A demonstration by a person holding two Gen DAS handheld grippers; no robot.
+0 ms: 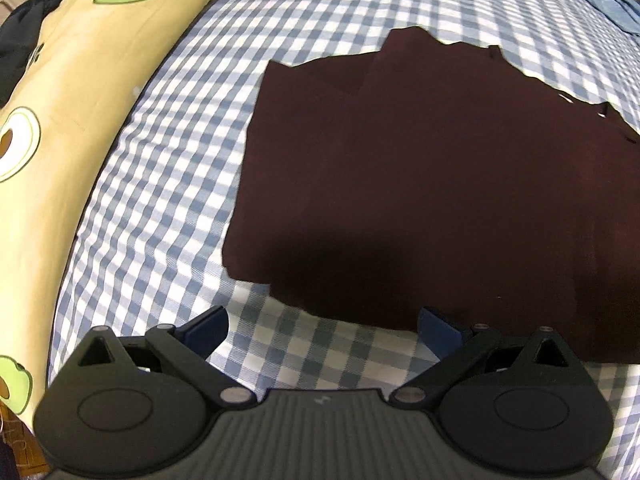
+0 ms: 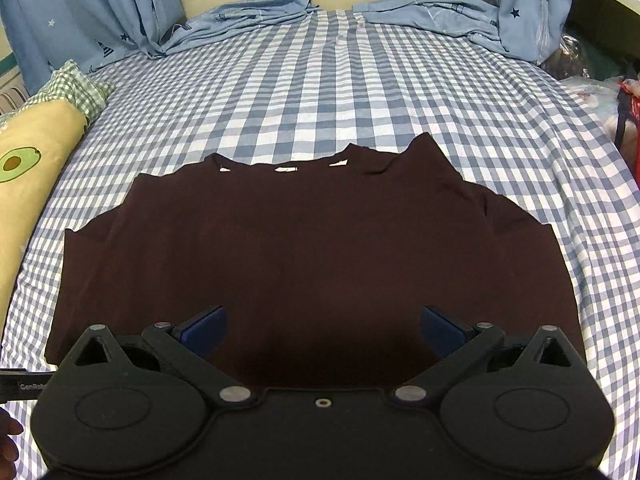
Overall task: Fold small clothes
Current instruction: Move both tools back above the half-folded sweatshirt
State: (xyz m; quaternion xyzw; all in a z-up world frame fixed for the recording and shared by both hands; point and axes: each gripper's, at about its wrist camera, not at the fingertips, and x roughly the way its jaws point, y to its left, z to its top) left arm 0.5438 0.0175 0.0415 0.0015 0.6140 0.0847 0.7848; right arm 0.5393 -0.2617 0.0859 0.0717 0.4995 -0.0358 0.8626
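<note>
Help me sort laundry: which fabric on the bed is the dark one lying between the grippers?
The maroon garment, spread flat; the blue curtains bunch at the far edge.

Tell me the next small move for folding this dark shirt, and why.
Probably lower the left gripper onto the dark shirt's near hem corner and close. Both grippers, including the right gripper, hang open and empty, and the shirt lies flat on the checked sheet.

Bed with blue-and-white checked sheet (image 2: pixel 320 80). Dark maroon garment (image 2: pixel 304 248) spread flat on it; avocado-print pillow (image 1: pixel 80 92) along left edge; blue curtain hems (image 2: pixel 248 16) at far end.
</note>
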